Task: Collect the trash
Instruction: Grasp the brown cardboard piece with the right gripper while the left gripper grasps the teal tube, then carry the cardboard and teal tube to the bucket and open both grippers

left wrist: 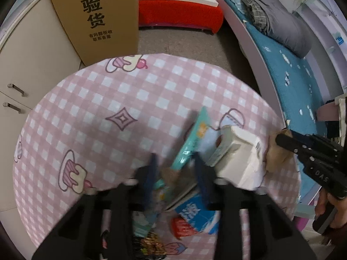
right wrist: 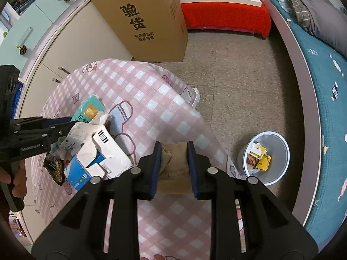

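Big cardboard box [right wrist: 149,19] with black Chinese print stands on the speckled grey floor [right wrist: 234,73], right up against the cream cabinets [left wrist: 32,69]. Behind it there's a red-covered bench [right wrist: 225,21] with a white top. A bed with a teal sheet [left wrist: 297,82] runs down the right side, with a grey quilt [left wrist: 279,19] bunched up on it. Pink checked tablecloth [left wrist: 104,99] with cartoon mushrooms covers the table.
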A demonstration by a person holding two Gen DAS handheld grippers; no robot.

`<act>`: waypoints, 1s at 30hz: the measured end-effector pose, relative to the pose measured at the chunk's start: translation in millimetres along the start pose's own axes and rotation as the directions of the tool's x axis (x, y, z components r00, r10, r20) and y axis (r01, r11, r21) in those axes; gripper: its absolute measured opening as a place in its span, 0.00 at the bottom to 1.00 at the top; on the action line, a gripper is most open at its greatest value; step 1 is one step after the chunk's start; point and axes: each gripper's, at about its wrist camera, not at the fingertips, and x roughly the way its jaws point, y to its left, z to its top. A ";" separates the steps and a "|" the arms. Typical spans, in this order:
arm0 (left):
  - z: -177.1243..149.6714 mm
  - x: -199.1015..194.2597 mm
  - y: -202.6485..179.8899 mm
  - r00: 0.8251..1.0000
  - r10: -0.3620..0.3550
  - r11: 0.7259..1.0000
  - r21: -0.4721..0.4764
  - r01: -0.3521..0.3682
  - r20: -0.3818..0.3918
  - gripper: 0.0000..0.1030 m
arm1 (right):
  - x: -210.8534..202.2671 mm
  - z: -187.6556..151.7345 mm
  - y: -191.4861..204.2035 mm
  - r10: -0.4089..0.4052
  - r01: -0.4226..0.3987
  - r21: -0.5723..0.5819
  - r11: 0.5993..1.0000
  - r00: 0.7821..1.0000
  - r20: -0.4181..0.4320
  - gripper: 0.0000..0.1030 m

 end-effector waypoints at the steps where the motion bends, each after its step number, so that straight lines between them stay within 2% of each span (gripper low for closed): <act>1: -1.3 -0.6 -2.7 1.000 0.015 1.000 0.008 -0.015 0.002 0.24 | -1.0 0.2 -0.5 0.007 -0.007 0.001 1.000 1.000 0.000 0.22; 3: -3.6 -4.1 -7.5 0.999 0.053 0.998 0.023 -0.053 0.015 0.11 | -4.3 0.2 -2.1 0.022 -0.022 -0.001 1.000 1.000 0.002 0.20; 4: -4.5 -7.2 -7.5 0.997 0.070 0.997 0.015 -0.071 0.022 0.10 | -6.9 0.1 -2.3 0.031 -0.031 -0.004 0.999 0.999 0.004 0.19; 6: -5.3 -18.6 -5.7 0.996 0.067 0.997 -0.029 -0.065 0.055 0.09 | -12.4 -0.6 -3.2 0.051 -0.051 -0.006 0.999 0.999 0.007 0.18; 11: -6.6 -55.5 -6.2 0.985 0.116 0.991 -0.088 -0.105 0.128 0.09 | -29.6 0.6 -7.2 0.095 -0.095 -0.010 0.995 0.995 0.025 0.17; 16: -6.5 -95.4 -19.5 0.975 0.115 0.986 -0.142 -0.089 0.190 0.08 | -59.6 4.4 -15.8 0.140 -0.139 -0.020 0.990 0.988 0.062 0.17; 18: -6.6 -110.3 -34.9 0.969 0.120 0.985 -0.151 -0.089 0.214 0.08 | -74.3 4.9 -24.3 0.162 -0.161 -0.019 0.987 0.984 0.078 0.17; 22: -2.6 -136.4 -68.4 0.959 0.083 0.986 -0.165 -0.039 0.273 0.08 | -104.4 4.2 -44.8 0.176 -0.175 -0.015 0.984 0.977 0.119 0.17; 25: 6.8 -145.2 -107.0 0.952 0.060 0.991 -0.133 -0.021 0.301 0.08 | -129.8 1.9 -70.9 0.166 -0.169 0.004 0.986 0.974 0.156 0.17; 30: 27.5 -142.4 -192.7 0.946 -0.028 0.998 -0.036 0.042 0.323 0.08 | -174.3 -4.5 -130.3 0.107 -0.122 0.053 0.991 0.970 0.219 0.17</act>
